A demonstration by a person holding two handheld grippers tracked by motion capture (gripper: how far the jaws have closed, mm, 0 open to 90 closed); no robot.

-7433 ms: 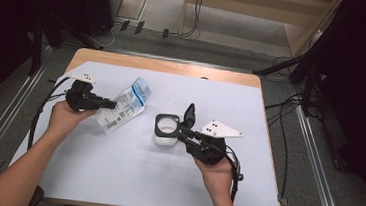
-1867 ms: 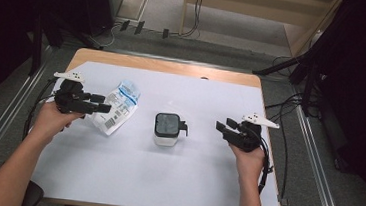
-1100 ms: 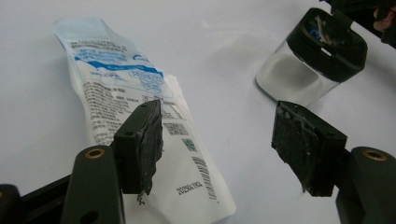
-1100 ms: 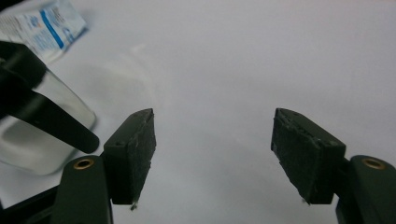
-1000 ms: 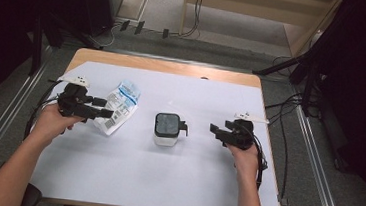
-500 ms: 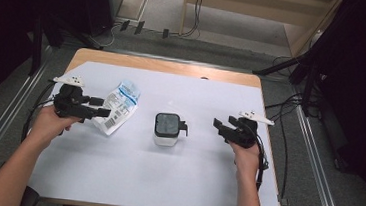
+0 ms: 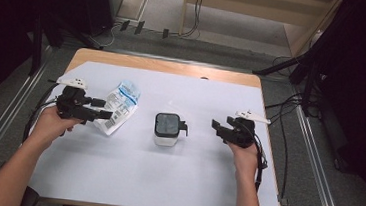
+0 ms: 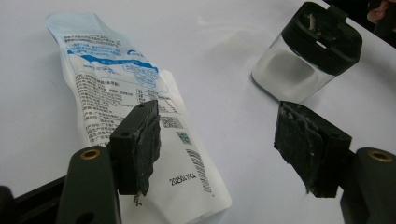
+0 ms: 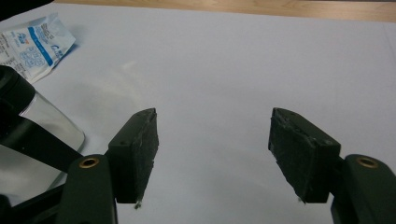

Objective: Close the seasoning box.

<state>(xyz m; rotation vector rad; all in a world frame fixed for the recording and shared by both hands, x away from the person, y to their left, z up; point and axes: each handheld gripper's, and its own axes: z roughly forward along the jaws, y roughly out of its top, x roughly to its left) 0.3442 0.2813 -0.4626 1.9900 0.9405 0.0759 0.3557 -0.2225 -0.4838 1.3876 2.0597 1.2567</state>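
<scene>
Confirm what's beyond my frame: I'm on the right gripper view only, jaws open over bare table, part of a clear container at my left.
Observer: The container is square and clear with a black lid, standing upright mid-table.
Operator: Where's the left hand-held gripper?
Observer: The left hand-held gripper is open; one jaw sits over the printed pouch, not closed on it.
Operator: Pouch touching the container?
Observer: No. High view shows the pouch lying flat to the container's left, with bare table between them.
</scene>
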